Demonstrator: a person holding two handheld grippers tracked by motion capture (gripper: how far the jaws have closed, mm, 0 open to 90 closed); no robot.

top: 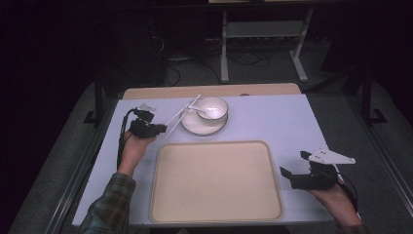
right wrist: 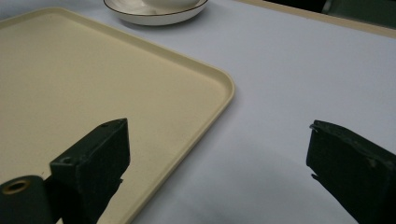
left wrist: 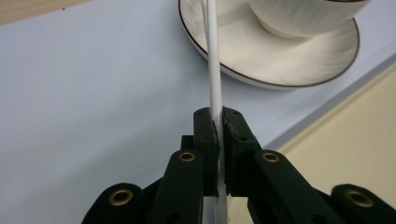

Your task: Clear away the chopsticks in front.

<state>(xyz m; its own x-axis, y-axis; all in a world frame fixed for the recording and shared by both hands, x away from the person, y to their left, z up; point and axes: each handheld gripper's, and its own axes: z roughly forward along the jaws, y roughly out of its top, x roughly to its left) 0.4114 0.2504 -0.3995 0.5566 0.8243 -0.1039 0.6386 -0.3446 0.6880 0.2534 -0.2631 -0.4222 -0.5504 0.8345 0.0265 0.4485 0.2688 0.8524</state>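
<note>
My left gripper point(top: 163, 129) is shut on a pair of thin white chopsticks point(top: 182, 114), which slant up and to the right over the rim of a white saucer point(top: 192, 126). In the left gripper view the pads clamp the chopsticks point(left wrist: 214, 70) at the gripper point(left wrist: 220, 114), and the sticks run over the saucer point(left wrist: 243, 56) beside the cup point(left wrist: 303, 16). The white cup point(top: 213, 108) stands on the saucer with a white spoon point(top: 203, 113) in it. Right of the tray, my right gripper point(top: 293, 163) rests open with nothing between its jaws point(right wrist: 217, 149).
A large beige tray point(top: 214, 180) lies at the near middle of the pale table, its corner in the right gripper view point(right wrist: 93, 70). The saucer point(right wrist: 154, 16) sits just beyond its far edge. Bare tabletop lies right of the saucer. A wooden strip edges the far side.
</note>
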